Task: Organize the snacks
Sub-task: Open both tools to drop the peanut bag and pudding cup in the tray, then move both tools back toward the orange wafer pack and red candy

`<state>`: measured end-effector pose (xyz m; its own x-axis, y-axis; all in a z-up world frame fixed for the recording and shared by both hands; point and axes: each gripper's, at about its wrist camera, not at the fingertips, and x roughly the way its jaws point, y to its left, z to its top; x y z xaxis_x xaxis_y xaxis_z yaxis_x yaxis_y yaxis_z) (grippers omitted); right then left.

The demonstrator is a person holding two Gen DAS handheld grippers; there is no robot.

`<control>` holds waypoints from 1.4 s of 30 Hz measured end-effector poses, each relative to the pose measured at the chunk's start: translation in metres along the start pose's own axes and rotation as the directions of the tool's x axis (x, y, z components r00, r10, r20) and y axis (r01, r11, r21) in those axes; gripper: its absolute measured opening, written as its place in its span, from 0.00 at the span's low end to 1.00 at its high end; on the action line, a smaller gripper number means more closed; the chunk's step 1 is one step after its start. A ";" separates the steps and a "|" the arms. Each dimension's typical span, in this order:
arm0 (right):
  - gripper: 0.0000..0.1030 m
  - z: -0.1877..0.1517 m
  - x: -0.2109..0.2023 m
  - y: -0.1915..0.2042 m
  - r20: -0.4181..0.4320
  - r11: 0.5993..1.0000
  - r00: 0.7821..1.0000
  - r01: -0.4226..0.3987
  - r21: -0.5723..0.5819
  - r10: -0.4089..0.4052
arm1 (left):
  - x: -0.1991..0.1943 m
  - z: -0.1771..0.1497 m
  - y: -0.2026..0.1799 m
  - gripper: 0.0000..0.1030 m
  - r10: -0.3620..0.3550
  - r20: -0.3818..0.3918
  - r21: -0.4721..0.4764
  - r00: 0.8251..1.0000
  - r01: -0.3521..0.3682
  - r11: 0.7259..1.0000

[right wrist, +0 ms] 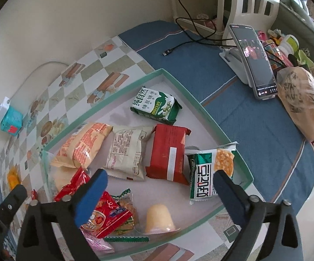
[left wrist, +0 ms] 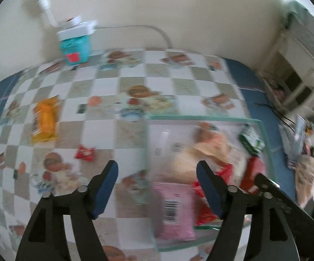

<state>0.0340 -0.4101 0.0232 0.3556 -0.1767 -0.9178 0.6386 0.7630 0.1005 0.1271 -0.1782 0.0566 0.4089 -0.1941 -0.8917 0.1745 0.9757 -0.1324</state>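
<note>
Both claws hover spread wide and hold nothing: the right claw point(right wrist: 160, 186) above the near end of the green-rimmed tray point(right wrist: 202, 108), the left claw point(left wrist: 157, 174) over the tray's left edge. Just beyond the right claw lie a red "GOOD LUCK" packet point(right wrist: 107, 217) and a jelly cup point(right wrist: 159, 218); farther in, a green "BISCUIT" pack point(right wrist: 155, 105). Left of the left claw, on the checkered counter point(left wrist: 104, 91), 2 snacks lie outside the tray: a small red packet point(left wrist: 85, 152), then an orange bag point(left wrist: 44, 119).

Table point(right wrist: 254, 130), blue cloth with checked food-print mat point(right wrist: 70, 82).
On it: green-rimmed tray point(right wrist: 211, 117) at centre; phone on stand point(right wrist: 256, 65) and bagged bread point(right wrist: 302, 102) far right; teal box point(right wrist: 11, 121), orange packet point(left wrist: 45, 119), small red packet point(left wrist: 86, 152) left.
</note>
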 end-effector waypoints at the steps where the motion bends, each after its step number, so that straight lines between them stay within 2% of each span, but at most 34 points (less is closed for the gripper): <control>1: 0.98 0.000 0.000 0.001 0.000 1.000 1.000 -0.002 -0.002 0.002 | 0.002 0.001 0.008 0.74 0.012 -0.003 -0.020 1.000 -0.012 1.000; 4: 0.99 -0.001 0.001 0.003 -0.002 1.000 1.000 -0.006 -0.010 0.006 | 0.007 0.002 0.032 0.81 0.056 -0.013 -0.084 0.998 -0.057 0.995; 7: 1.00 -0.001 0.000 0.006 0.001 1.000 1.000 -0.004 -0.016 0.004 | 0.009 0.003 0.058 0.81 0.096 -0.008 -0.155 0.995 -0.096 0.983; 12: 1.00 -0.004 -0.008 0.020 0.026 0.999 1.000 -0.015 -0.050 0.016 | 0.008 0.002 0.104 0.82 0.172 -0.004 -0.269 0.985 -0.167 0.949; 14: 1.00 -0.006 -0.014 0.031 0.042 0.997 0.999 -0.028 -0.078 0.032 | 0.009 0.001 0.121 0.93 0.187 -0.008 -0.308 0.982 -0.180 0.934; 15: 1.00 -0.007 -0.016 0.037 0.049 0.995 0.998 -0.034 -0.092 0.038 | 0.008 -0.001 0.132 0.95 0.195 -0.012 -0.339 0.981 -0.187 0.922; 21: 1.00 -0.017 -0.029 0.072 0.076 0.983 0.993 -0.073 -0.167 0.087 | -0.002 -0.008 0.181 0.95 0.244 -0.015 -0.448 0.970 -0.225 0.865; 27: 1.00 -0.033 -0.035 0.109 0.084 0.961 0.990 -0.092 -0.260 0.117 | -0.012 -0.017 0.218 0.95 0.298 -0.031 -0.503 0.954 -0.273 0.820; 31: 1.00 -0.045 -0.039 0.133 0.077 0.943 0.986 -0.117 -0.312 0.148 | -0.018 -0.023 0.238 0.95 0.316 -0.038 -0.545 0.948 -0.284 0.789; 39: 1.00 -0.068 -0.042 0.177 0.052 0.900 0.981 -0.151 -0.408 0.188 | -0.029 -0.036 0.276 0.95 0.380 -0.069 -0.610 0.923 -0.340 0.715; 42: 1.00 -0.076 -0.040 0.192 0.029 0.884 0.977 -0.177 -0.433 0.210 | -0.031 -0.043 0.291 0.95 0.378 -0.081 -0.649 0.922 -0.336 0.682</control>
<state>0.0904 -0.2093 0.0503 0.5013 -0.0305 -0.8647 0.2064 0.9748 0.0852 0.1268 0.1163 0.0266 0.3707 0.1975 -0.9075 -0.6000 0.7968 -0.0717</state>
